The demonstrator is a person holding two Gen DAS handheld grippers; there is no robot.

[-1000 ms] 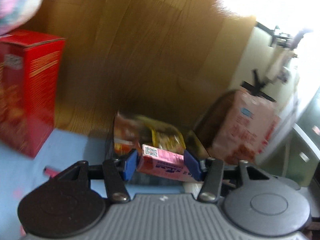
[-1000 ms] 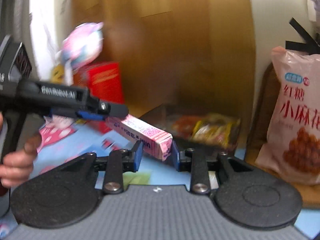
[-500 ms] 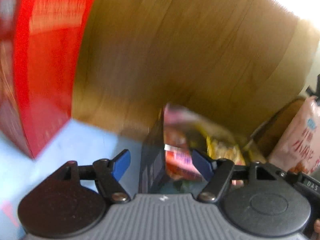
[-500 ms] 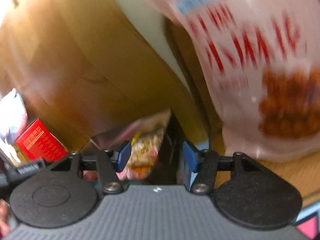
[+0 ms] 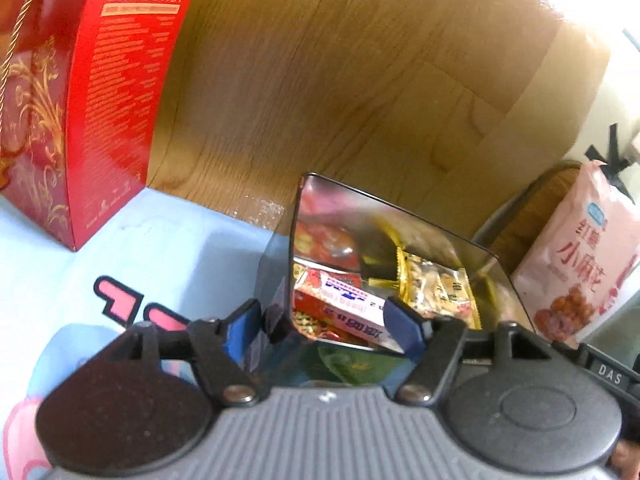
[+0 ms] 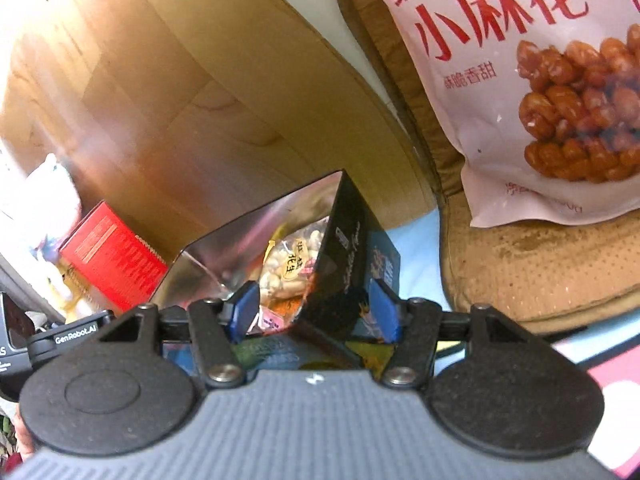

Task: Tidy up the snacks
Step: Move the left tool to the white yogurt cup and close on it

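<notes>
A pink and white snack box [image 5: 348, 308] lies inside an open metal tin [image 5: 380, 200], on top of a red packet [image 5: 328, 240] and beside yellow packets [image 5: 436, 284]. My left gripper [image 5: 324, 326] hangs low over the tin's near left corner. Its jaws are opening, with the tin's left wall and the pink box's end between the fingers and neither pad pressing. My right gripper [image 6: 314, 312] straddles the tin's dark right wall [image 6: 348, 248]. Its jaws are opening too, clear of the wall. A peanut packet [image 6: 292, 260] shows inside the tin.
A tall red gift box [image 5: 92, 92] stands left of the tin on the light blue cloth [image 5: 160, 240]. A wooden panel [image 5: 340, 80] closes the back. A pink bag of fried dough twists [image 6: 520, 80] leans on a brown cushioned seat [image 6: 540, 264] at the right.
A second ago both grippers held the pink box by its ends above the tin. Both have since let go and sunk; the box now lies in the tin.
</notes>
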